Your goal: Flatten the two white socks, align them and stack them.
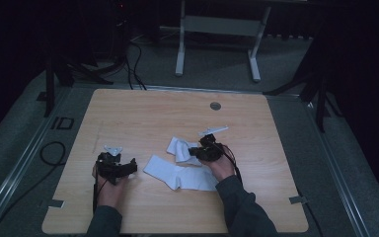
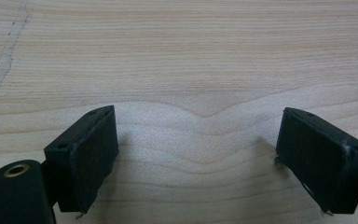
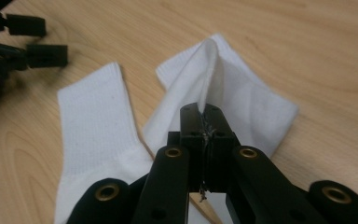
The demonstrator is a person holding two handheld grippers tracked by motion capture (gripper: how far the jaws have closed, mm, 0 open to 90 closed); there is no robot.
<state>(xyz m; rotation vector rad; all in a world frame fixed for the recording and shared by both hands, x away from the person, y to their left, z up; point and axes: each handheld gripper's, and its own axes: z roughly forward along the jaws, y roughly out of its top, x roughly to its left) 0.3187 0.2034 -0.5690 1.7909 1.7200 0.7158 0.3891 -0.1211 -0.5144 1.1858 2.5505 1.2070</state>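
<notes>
Two white socks lie on the wooden table [image 1: 128, 113]. My right gripper [image 3: 206, 112] is shut on a raised fold of the farther sock [image 3: 247, 98], pulling the cloth up into a ridge. In the high view that sock [image 1: 177, 146] sits just left of the right gripper [image 1: 194, 152]. The nearer sock [image 1: 177, 177] lies flat and partly under the other; in the right gripper view it [image 3: 93, 126] stretches along the left. My left gripper [image 1: 131, 167] rests left of the socks, apart from them. Its jaws stand wide open over bare wood [image 2: 196, 154].
A round grommet [image 1: 215, 105] sits near the table's far edge. The left gripper [image 3: 32, 44] shows at the top left of the right gripper view. A white desk frame [image 1: 217, 29] and cables [image 1: 133, 59] stand on the floor beyond the table.
</notes>
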